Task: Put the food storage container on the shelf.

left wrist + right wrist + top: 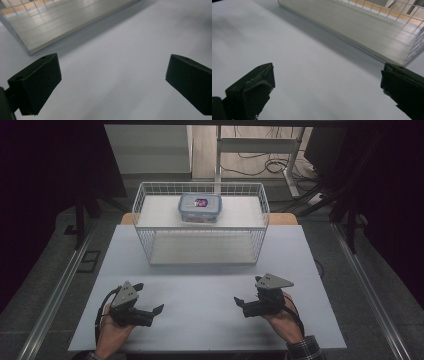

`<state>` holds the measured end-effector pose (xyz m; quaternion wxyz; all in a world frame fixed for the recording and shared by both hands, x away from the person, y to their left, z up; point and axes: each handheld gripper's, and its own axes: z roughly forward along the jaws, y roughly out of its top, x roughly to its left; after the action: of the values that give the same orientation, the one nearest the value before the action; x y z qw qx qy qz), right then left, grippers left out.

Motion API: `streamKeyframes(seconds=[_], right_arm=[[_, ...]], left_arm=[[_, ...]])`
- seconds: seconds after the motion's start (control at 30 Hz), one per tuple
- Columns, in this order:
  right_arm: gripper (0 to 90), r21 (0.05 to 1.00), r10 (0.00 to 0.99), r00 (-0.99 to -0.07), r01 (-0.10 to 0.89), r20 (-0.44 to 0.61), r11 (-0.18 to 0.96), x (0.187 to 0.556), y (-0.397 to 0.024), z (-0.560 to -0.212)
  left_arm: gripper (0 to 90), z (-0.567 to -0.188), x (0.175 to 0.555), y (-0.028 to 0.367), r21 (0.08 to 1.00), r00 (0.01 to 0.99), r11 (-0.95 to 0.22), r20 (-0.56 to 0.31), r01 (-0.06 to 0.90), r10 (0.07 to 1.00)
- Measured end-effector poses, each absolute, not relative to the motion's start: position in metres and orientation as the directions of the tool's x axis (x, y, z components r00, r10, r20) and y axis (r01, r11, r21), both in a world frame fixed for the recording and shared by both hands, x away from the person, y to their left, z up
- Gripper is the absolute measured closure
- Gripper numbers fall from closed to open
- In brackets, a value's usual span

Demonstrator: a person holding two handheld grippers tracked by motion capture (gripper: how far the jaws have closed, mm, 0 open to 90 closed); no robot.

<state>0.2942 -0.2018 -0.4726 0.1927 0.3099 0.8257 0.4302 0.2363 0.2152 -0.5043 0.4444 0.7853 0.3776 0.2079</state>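
One white wire basket stands at 12 o'clock on the pale table, its back overhanging the far edge. A shelf inside carries one clear lidded container, set centrally toward the rear; the coloured contents are too small to identify, possibly a printed label. The lower level of the basket, below the shelf, holds nothing.

Two grippers are present, one per hand. The left gripper sits at 7 o'clock, the right gripper at 5 o'clock, both well apart from each other and from the basket. Each points inward toward the table centre. Both have their jaws spread wide with nothing between them (confirmed in each gripper view, where bare tabletop fills the gap).

In the left gripper view the basket's front corner lies at 10 o'clock; in the right gripper view the matching basket edge runs toward 2 o'clock.

A broad strip of tabletop separates grippers from basket front. Beyond the table sides, two metal rails run along the floor; a stand frame and loose cables lie behind the basket
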Motion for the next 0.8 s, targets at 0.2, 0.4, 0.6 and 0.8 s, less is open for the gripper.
streamKeyframes(seconds=[0.2,0.4,0.6,0.8], right_arm=[[0.0,0.821,0.686,-0.725,0.351,-0.067,0.451,0.288,-0.208,-0.479],[0.0,0.811,0.7,-0.711,0.368,-0.069,0.454,0.282,-0.216,-0.487],[0.0,0.8,0.711,-0.7,0.39,-0.064,0.455,0.277,-0.225,-0.496],[0.0,0.766,0.714,-0.697,0.425,-0.063,0.482,0.273,-0.232,-0.511]], left_arm=[[0.0,-0.512,0.229,0.225,0.837,0.606,-0.341,0.015,0.428,0.795],[0.0,-0.519,0.223,0.234,0.818,0.588,-0.354,0.024,0.454,0.809],[0.0,-0.526,0.221,0.24,0.793,0.578,-0.379,0.042,0.477,0.815],[0.0,-0.534,0.221,0.239,0.751,0.58,-0.427,0.073,0.503,0.811]])
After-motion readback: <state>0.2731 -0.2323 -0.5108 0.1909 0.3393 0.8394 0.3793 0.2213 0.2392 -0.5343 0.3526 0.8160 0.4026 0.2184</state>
